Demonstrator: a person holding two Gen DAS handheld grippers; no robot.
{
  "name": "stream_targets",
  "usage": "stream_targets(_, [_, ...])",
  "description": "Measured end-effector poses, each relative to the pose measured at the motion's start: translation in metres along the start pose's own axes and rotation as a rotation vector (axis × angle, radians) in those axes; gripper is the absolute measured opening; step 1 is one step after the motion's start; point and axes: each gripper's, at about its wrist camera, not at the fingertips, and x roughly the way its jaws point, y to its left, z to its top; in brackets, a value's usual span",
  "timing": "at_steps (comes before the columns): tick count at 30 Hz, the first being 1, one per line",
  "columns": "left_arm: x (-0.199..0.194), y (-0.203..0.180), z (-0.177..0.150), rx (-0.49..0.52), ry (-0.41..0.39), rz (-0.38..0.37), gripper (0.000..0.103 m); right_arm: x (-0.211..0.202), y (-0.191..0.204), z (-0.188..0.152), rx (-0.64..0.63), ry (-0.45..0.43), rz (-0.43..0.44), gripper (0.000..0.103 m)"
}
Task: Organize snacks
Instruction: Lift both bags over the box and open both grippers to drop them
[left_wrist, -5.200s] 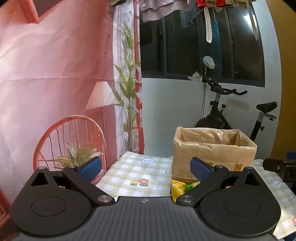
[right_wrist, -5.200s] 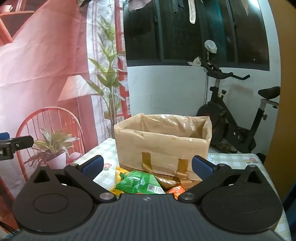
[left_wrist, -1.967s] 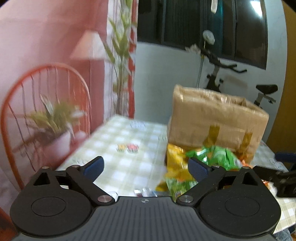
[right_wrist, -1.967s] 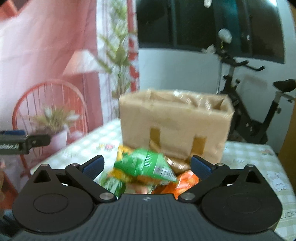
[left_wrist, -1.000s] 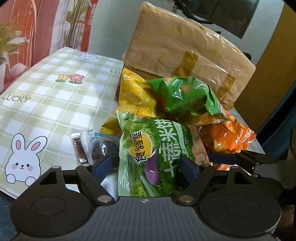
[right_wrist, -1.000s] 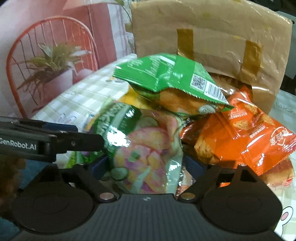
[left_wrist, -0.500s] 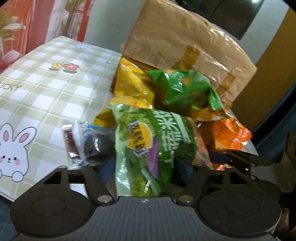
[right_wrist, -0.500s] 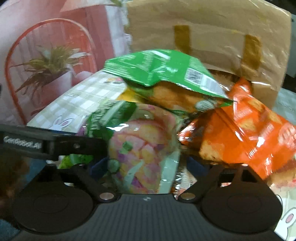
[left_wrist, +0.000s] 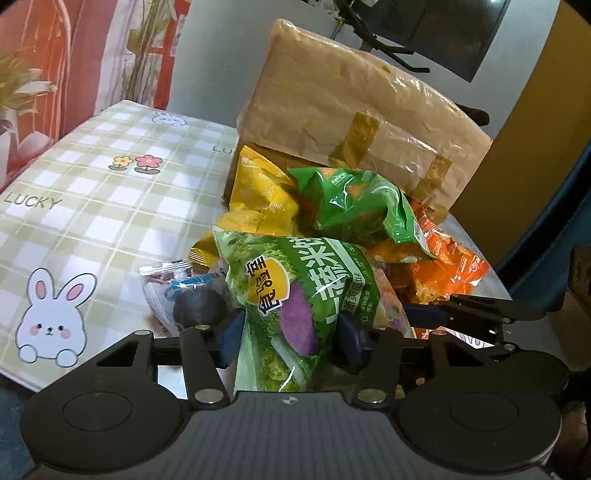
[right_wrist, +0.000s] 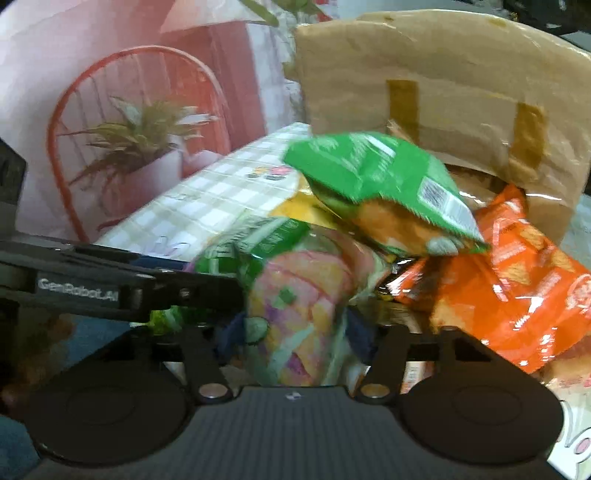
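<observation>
So I've got both tools down in the snack pile at the front edge of the bench (left_wrist: 110, 206), which has that green-and-white checked cloth with bunnies and "LUCKY" printed on it.

My left tool (left_wrist: 290, 334) has just been closing, and its blue pads are pinching the near end of the green vegetable rice-cracker bag with the yellow circle and purple cauliflower print (left_wrist: 295, 291). The bag sticks up between the pads and the foil creases where they press.

My right tool (right_wrist: 295, 334) has also just been closing, and it's pinching a glossy pastel pink-and-yellow snack bag with green bits on it (right_wrist: 299, 306). That view is a bit blurry, but the bag sits squeezed between the two pads. The left tool's black arm shows up at the left of that view, right beside the pastel bag, so the two tools are working close together.

Rest of the pile:
- a crumpled green chip bag with a barcode (left_wrist: 358, 206) sits on top, just behind my two bags
- a yellow foil bag (left_wrist: 258, 195) to its left
- an orange cracker bag (left_wrist: 443, 269) to the right
- a small clear wrapper with something dark and round inside (left_wrist: 184, 295) just left of the left tool

The tall brown cardboard box patched with tape strips (left_wrist: 369, 103) stands right behind the pile, touching it.
</observation>
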Motion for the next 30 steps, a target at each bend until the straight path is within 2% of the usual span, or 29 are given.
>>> stream_targets(7, [-0.022, -0.002, 0.0, -0.012, -0.031, 0.024, 0.057, -0.008, 0.018, 0.004, -0.038, -0.013, 0.011, 0.057])
stream_targets(17, [-0.075, -0.003, 0.007, -0.018, -0.152, 0.142, 0.056, -0.013, 0.053, 0.027, -0.115, -0.074, 0.101, 0.057])
stream_targets(23, [-0.098, -0.01, 0.033, 0.005, -0.237, 0.146, 0.056, -0.028, 0.07, 0.053, -0.167, -0.157, 0.112, 0.057])
stream_targets(30, [-0.097, -0.034, 0.09, 0.075, -0.312, 0.075, 0.056, -0.052, 0.058, 0.098, -0.182, -0.257, 0.062, 0.057])
